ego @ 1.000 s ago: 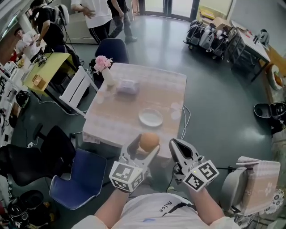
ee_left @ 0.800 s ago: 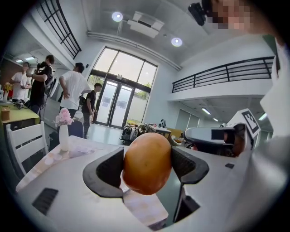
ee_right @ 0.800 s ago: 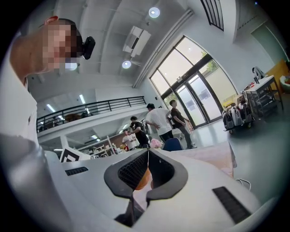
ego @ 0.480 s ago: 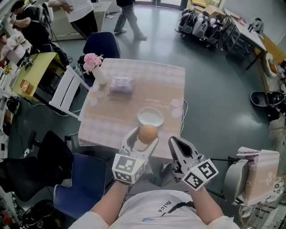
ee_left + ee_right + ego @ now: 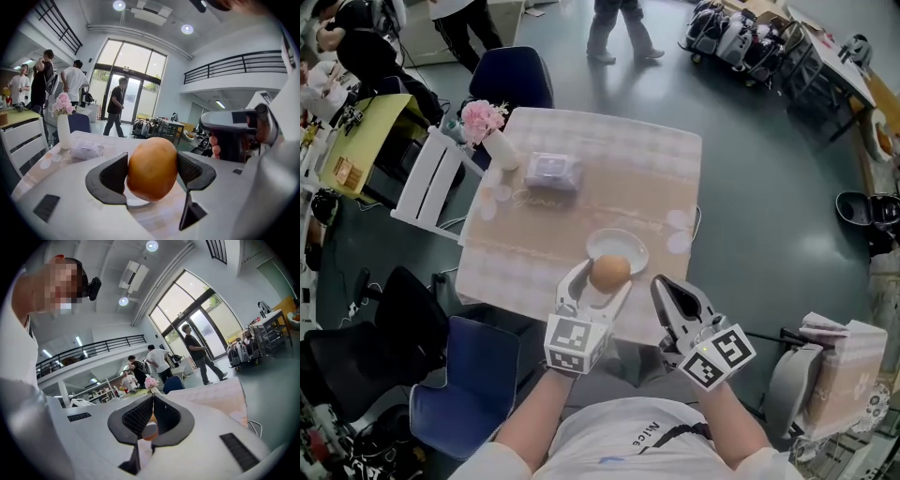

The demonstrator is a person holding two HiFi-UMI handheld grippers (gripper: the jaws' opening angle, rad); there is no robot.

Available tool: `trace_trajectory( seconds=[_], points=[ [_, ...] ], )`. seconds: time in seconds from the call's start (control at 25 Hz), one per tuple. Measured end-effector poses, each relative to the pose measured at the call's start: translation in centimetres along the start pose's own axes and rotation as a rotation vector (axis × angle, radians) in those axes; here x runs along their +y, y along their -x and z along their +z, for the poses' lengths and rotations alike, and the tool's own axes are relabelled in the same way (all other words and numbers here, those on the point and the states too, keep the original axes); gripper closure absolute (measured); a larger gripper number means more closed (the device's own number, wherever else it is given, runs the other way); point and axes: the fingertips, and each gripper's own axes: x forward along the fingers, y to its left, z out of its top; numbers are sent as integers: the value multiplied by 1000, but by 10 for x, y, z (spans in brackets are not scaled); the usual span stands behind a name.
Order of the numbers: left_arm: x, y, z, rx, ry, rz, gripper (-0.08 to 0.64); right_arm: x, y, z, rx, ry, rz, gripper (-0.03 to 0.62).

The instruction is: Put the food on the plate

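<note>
A round, orange-brown piece of food [image 5: 608, 273] is held between the jaws of my left gripper [image 5: 602, 277], which is shut on it. It hangs over the table's near edge, just short of the white plate [image 5: 619, 246]. In the left gripper view the food [image 5: 152, 168] fills the gap between the two black pads. My right gripper [image 5: 667, 296] is to the right of the food, off the near table edge. Its jaws meet at the tips with nothing between them, as the right gripper view [image 5: 152, 398] shows.
The table [image 5: 656, 178] has a pale checked cloth. On it are a white vase with pink flowers [image 5: 487, 131] at the far left, a clear packet [image 5: 551, 172] and small round discs [image 5: 680, 220]. A blue chair [image 5: 464, 394] stands at the near left, a white chair [image 5: 427, 183] beside the table. People walk behind.
My left gripper has carried the food forward, from short of the table edge to close by the plate's near rim. The right gripper has kept its place beside it.
</note>
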Motion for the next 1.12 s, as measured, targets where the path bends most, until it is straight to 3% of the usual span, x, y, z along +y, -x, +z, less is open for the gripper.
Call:
trace_trajectory(
  seconds=[0.48, 1.12],
  points=[
    [41, -67, -58, 95, -22, 50, 230, -63, -50, -51, 64, -13, -9, 575],
    [75, -115, -121, 185, -90, 104, 230, -110, -62, -95, 71, -35, -34, 575]
  ],
)
